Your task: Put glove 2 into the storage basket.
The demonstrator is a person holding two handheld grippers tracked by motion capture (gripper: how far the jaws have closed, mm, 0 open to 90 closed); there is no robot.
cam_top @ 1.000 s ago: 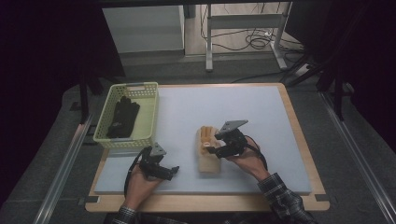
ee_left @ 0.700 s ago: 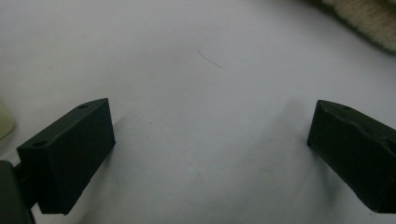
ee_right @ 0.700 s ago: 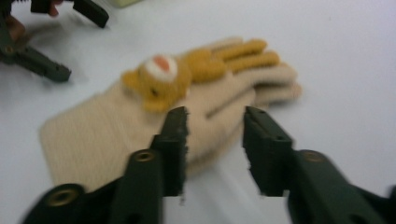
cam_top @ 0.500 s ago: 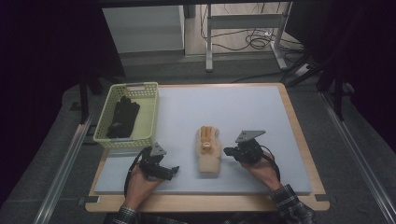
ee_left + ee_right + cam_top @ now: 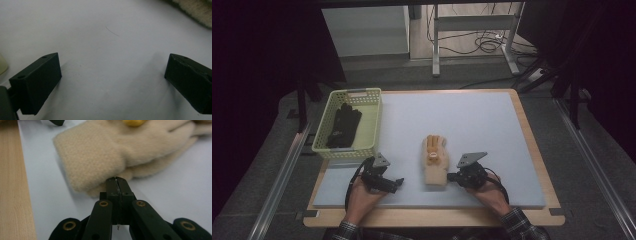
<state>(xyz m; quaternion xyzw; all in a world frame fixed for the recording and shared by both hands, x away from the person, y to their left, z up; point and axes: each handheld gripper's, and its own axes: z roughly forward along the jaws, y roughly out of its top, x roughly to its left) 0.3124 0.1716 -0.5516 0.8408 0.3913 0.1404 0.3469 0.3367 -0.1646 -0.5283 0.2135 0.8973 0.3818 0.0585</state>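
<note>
In the high view, a pale grey mat (image 5: 472,125) is seen laid over a wooden table (image 5: 532,145), and a yellow-green slotted basket (image 5: 368,125) stands on its far left corner with a black glove (image 5: 343,125) lying inside it. A cream knitted glove (image 5: 435,161) with an orange patch on its back is laid flat near the middle of the mat's near half, fingers pointed away from the person. The left gripper (image 5: 396,182) is held low over the mat to the left of the cream glove and apart from it, its tips turned toward the glove. The right gripper (image 5: 452,176) is held just beside the glove's cuff on the right, its tips at the cuff edge. In the left gripper view, the left gripper (image 5: 110,75) is shown with its two black jaws spread wide over bare mat (image 5: 105,45), nothing being held between them; a corner of the cream glove (image 5: 197,7) is caught at the upper right. In the right gripper view, the right gripper (image 5: 117,183) is shown with its jaws pressed together, the tips set against the lower edge of the glove's cuff (image 5: 95,152); whether any fabric is pinched cannot be told. A strip of the wooden table (image 5: 12,182) is seen at the left.
</note>
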